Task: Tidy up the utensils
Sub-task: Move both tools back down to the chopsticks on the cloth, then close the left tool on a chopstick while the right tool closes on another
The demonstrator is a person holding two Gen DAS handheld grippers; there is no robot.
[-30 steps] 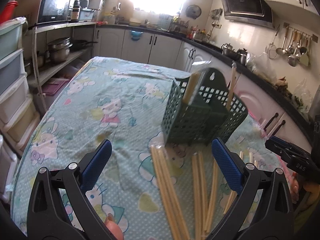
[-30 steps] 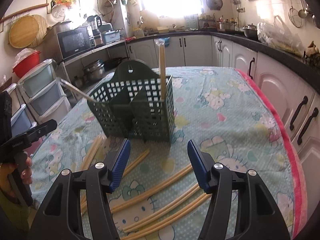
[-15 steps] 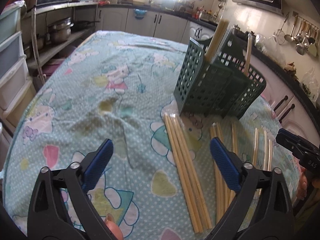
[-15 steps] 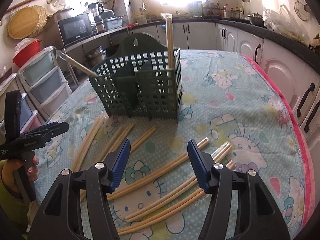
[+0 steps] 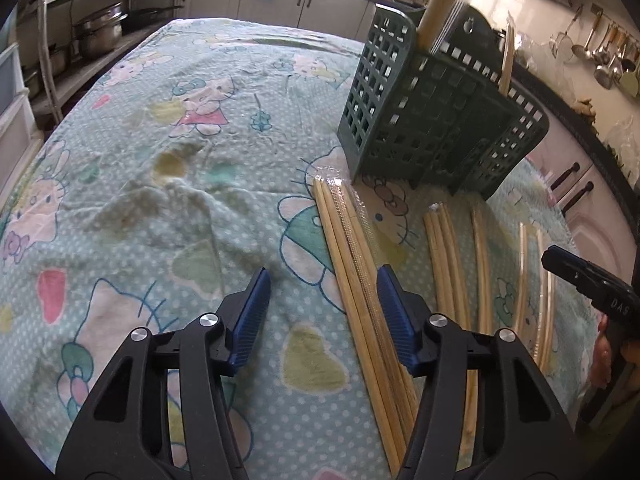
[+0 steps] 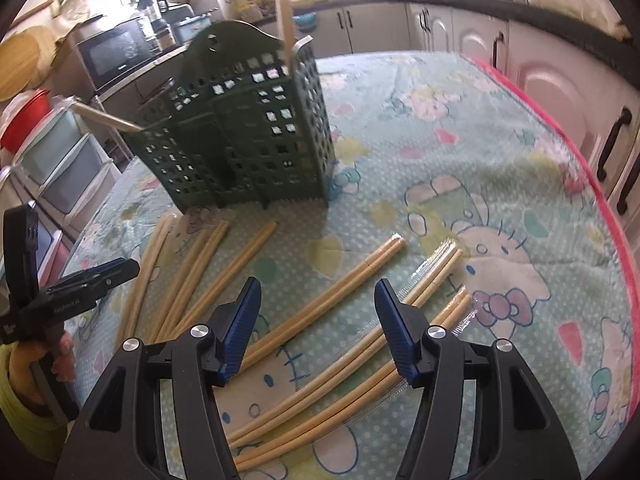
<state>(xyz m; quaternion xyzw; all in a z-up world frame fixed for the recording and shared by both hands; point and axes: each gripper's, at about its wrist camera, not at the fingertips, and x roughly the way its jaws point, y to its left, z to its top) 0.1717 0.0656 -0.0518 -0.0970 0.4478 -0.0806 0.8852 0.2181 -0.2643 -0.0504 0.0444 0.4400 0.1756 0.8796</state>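
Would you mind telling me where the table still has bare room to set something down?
Free: the tablecloth left of the green basket and the wrapped chopsticks, and the stretch by the pink edge. Crowded: in front of the basket, loose chopsticks fan across it.

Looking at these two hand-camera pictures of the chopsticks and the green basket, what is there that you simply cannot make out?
- Inside of the green basket: hidden by its own lattice walls in both views, so how many chopsticks it holds is unclear.
- Near ends of the wrapped chopstick pair: left view, covered by the left gripper, whose jaws are closing.
- Near ends of the chopsticks: right view, behind the right gripper.
- Hanging ladles: left view, too small and blurred.
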